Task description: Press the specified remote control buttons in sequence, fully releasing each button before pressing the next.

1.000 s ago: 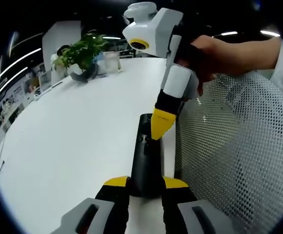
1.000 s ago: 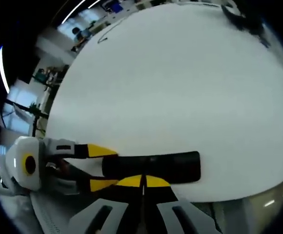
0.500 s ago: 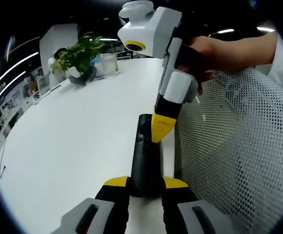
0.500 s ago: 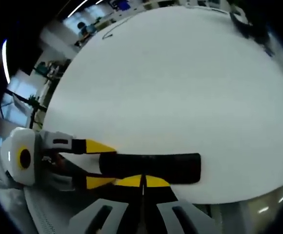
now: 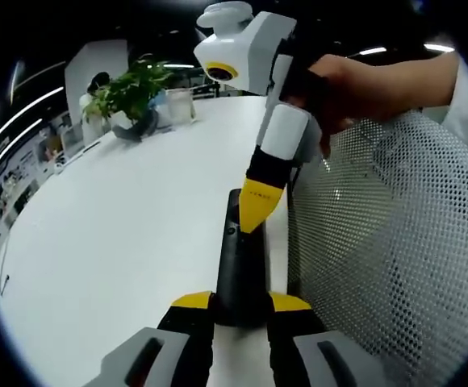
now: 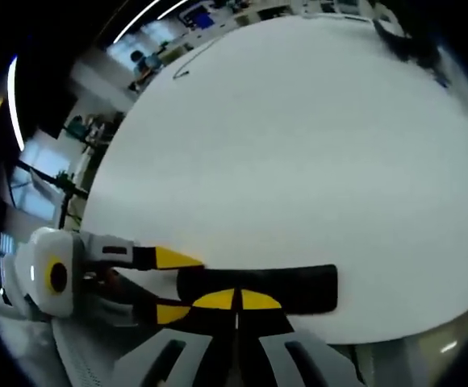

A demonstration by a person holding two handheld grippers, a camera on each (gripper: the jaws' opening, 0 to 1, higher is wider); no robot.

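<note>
A black remote control (image 5: 242,258) lies lengthwise near the right edge of the white table (image 5: 113,234). My left gripper (image 5: 240,302) is shut on its near end, a yellow tip on either side. My right gripper (image 5: 254,208), held by a hand (image 5: 363,85), comes down from the upper right with its yellow tips together on the remote's top face near the far end. In the right gripper view the remote (image 6: 298,284) lies crosswise, the right gripper (image 6: 236,300) is shut right over it, and the left gripper (image 6: 177,286) clamps its left end.
A potted plant (image 5: 133,93) and a clear glass (image 5: 184,103) stand at the table's far side. A white mesh chair back (image 5: 395,242) is close beside the table's right edge. Most of the table (image 6: 298,145) stretches away to the left.
The right gripper's tip has shifted slightly left across the remote's top. The left gripper and the remote have stayed put.
</note>
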